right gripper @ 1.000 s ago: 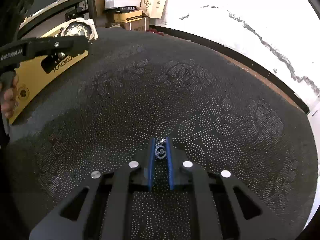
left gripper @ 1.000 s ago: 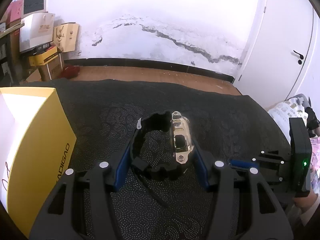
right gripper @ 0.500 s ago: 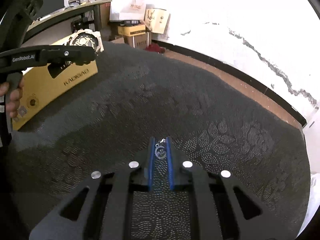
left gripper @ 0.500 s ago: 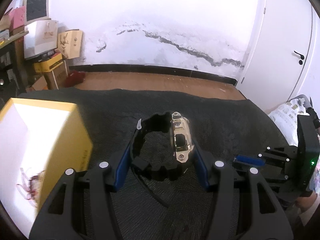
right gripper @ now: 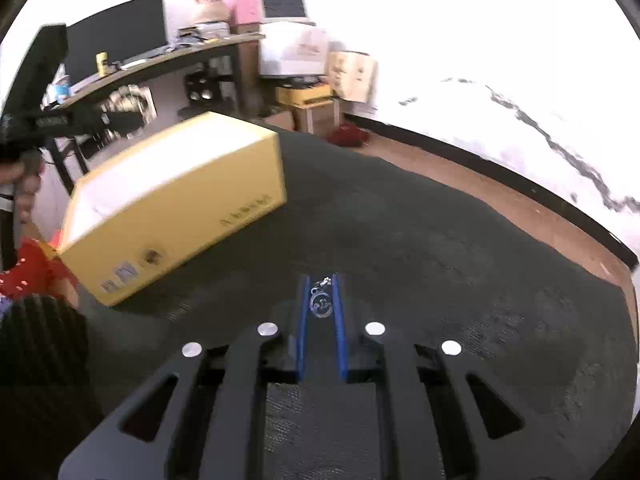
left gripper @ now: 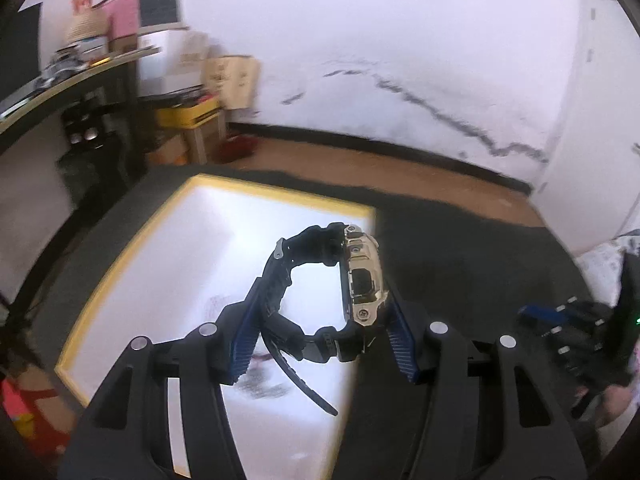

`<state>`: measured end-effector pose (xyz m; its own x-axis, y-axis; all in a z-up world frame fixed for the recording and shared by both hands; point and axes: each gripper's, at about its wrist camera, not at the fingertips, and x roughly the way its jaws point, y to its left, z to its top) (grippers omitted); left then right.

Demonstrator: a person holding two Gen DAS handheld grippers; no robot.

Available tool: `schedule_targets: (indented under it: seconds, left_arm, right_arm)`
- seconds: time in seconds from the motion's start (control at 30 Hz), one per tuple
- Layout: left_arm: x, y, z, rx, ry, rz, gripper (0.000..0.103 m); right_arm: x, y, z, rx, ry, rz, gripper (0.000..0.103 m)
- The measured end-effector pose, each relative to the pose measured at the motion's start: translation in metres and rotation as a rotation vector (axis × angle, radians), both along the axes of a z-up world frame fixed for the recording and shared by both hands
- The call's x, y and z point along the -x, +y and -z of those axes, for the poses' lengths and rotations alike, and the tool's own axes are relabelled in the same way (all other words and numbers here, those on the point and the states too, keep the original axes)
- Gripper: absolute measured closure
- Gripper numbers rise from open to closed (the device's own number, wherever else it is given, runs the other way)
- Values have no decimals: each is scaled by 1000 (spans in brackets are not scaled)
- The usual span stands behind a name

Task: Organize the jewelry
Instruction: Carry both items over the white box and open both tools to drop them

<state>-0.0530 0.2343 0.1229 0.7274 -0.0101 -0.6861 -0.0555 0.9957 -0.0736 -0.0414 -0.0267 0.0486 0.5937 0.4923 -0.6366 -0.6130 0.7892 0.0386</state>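
My left gripper (left gripper: 320, 300) is shut on a wristwatch (left gripper: 360, 280) with a gold case and black strap, held in the air above the open yellow box (left gripper: 224, 232) with a white inside. My right gripper (right gripper: 320, 300) is shut on a small silver ring-shaped pendant (right gripper: 321, 303) with a clasp, above the dark cloth. In the right wrist view the yellow box (right gripper: 176, 204) stands at the left on the cloth, and the left gripper (right gripper: 80, 120) with the watch hovers above its far left side, blurred.
A dark patterned cloth (right gripper: 460, 280) covers the table. Some reddish jewelry (left gripper: 260, 356) lies inside the box, partly hidden. A desk with a monitor (right gripper: 116, 36) and stacked cartons (right gripper: 304, 52) stand behind. The right gripper shows at the right edge (left gripper: 576, 340).
My left gripper has swung left with the watch, from beside the box to above its opening. My right gripper has turned left toward the box, still holding the pendant.
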Motion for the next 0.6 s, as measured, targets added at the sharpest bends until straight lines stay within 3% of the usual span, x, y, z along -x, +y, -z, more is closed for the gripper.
schedule_targets:
  seconds: [0.17, 0.37, 0.43, 0.47, 0.6]
  left_arm:
    - [-4, 43, 37, -44, 136, -56, 47]
    - [-21, 68, 79, -26, 264, -86, 43]
    - [-19, 73, 77, -15, 241, -104, 26]
    - [-16, 75, 71, -20, 213, -112, 13]
    - [-3, 75, 47, -39, 129, -129, 12]
  right_arm:
    - [9, 40, -20, -8, -10, -69, 91]
    - [18, 65, -35, 21, -25, -105, 91]
    - [18, 68, -37, 25, -22, -106, 91]
    - [18, 68, -38, 25, -21, -108, 91]
    - [18, 80, -50, 19, -30, -142, 91]
